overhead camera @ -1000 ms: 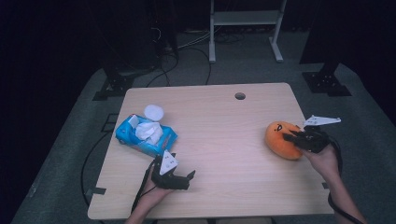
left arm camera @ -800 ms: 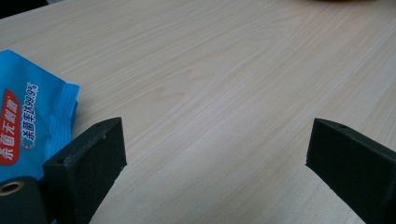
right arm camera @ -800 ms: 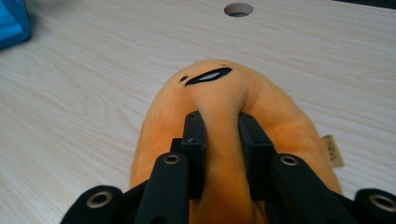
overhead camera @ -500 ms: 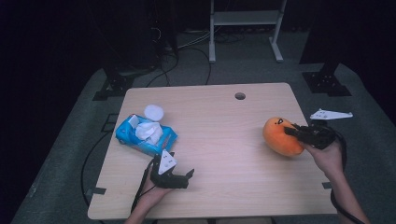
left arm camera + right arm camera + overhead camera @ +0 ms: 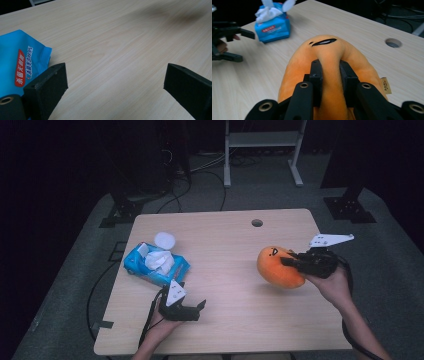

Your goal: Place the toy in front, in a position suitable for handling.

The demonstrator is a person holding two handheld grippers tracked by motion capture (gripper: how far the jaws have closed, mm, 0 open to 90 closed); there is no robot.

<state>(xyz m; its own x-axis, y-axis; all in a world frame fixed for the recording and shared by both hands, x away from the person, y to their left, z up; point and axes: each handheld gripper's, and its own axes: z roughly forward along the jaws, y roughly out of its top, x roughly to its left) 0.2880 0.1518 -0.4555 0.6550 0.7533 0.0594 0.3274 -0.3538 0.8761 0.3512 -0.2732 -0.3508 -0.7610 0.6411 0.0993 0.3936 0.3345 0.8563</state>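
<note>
An orange plush toy (image 5: 278, 266) with a black squint face hangs just above the right half of the wooden table (image 5: 225, 245). My right gripper (image 5: 289, 262) is shut on it, its black jaws pinching a fold of the orange plush (image 5: 329, 62) between them. A blue pack of wet wipes (image 5: 155, 265) with white tissue pulled out of its top lies at the left. My left gripper (image 5: 196, 309) rests near the front edge, just below that wipes pack (image 5: 20, 62), open over bare wood. That left gripper (image 5: 240, 45) also appears far off in the right gripper view.
A white round lid (image 5: 164, 240) lies behind the wipes. A cable hole (image 5: 257, 223) sits near the table's far edge. Beyond the table stand a white metal frame (image 5: 262, 140) and black stands on a grey floor.
My right gripper has carried the orange plush toy up and to the left, toward the table's middle. The left gripper has stayed where it was.
</note>
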